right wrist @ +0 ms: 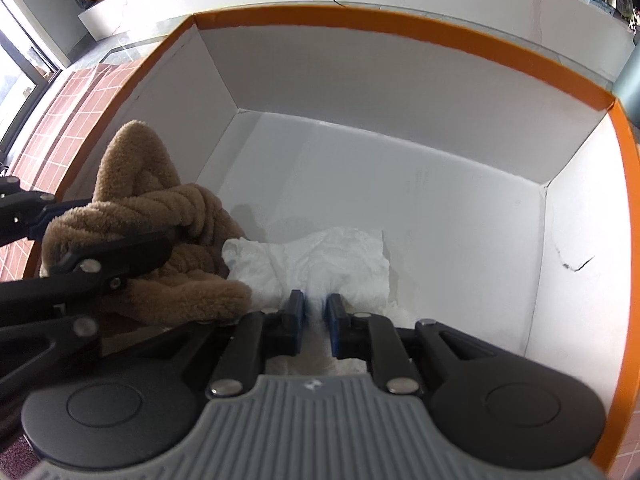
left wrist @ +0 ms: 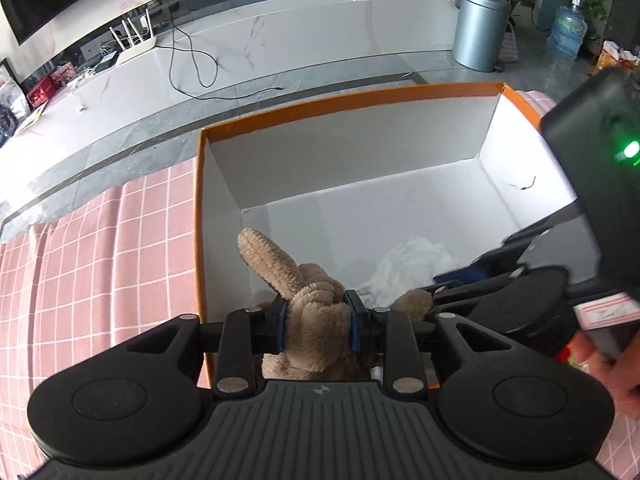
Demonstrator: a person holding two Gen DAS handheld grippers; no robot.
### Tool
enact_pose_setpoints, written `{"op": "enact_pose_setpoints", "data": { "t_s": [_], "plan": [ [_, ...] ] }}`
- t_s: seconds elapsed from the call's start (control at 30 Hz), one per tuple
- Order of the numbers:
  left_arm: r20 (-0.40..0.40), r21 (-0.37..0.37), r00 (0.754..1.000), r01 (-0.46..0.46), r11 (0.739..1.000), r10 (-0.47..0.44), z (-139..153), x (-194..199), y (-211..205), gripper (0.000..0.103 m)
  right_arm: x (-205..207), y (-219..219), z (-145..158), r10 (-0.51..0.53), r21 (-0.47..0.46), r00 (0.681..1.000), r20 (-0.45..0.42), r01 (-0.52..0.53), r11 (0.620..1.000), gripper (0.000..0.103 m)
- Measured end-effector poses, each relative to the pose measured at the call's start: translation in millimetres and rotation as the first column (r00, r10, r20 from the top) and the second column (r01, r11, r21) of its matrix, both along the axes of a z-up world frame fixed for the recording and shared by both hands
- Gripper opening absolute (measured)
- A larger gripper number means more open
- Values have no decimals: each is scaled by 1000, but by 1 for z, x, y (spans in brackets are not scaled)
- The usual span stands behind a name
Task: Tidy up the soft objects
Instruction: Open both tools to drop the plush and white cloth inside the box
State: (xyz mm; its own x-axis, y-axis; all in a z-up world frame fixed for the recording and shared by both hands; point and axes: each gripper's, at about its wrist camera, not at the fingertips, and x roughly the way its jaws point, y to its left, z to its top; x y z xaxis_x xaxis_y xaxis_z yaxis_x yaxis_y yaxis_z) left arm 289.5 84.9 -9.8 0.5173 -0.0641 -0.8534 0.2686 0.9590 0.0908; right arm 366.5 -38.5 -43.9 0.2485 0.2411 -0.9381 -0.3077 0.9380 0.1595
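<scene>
A brown plush toy (left wrist: 312, 312) is clamped between my left gripper's (left wrist: 316, 326) blue pads, held over the near left part of an orange-rimmed white box (left wrist: 352, 100). The toy also shows at the left of the right wrist view (right wrist: 160, 220). My right gripper (right wrist: 315, 314) is inside the box (right wrist: 400, 26), shut on a crumpled white cloth (right wrist: 332, 260) that rests on the box floor. The cloth shows beyond the toy in the left wrist view (left wrist: 408, 260). The right gripper's body (left wrist: 520, 280) sits just right of my left one.
The box stands on a pink checked cloth (left wrist: 100, 260). Beyond it are a grey floor, a long white marble bench (left wrist: 240, 52) with a router and cable, a silver bin (left wrist: 480, 28) and a water bottle (left wrist: 568, 30).
</scene>
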Motion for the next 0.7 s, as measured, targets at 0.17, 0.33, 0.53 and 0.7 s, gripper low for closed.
{"op": "enact_pose_setpoints", "data": {
  "t_s": [0.17,0.33,0.53,0.7],
  "plan": [
    [26,14,999,-25,1000,24,5,-2,1,52,-1,-1,8,-2,-14,1000,26,2,1000,28],
    [86,6,996,-32,999,31,21,-11,2,68,-9,-5,24,10,-48,996,94,-6,999,43],
    [166,-5,985,-51,999,51,44,-26,3,75,-23,-9,47,11,-58,987,158,-2,998,49],
    [259,-24,963,-68,997,72,68,-45,-1,75,-39,-16,70,15,-69,973,231,1,998,54]
  ]
}}
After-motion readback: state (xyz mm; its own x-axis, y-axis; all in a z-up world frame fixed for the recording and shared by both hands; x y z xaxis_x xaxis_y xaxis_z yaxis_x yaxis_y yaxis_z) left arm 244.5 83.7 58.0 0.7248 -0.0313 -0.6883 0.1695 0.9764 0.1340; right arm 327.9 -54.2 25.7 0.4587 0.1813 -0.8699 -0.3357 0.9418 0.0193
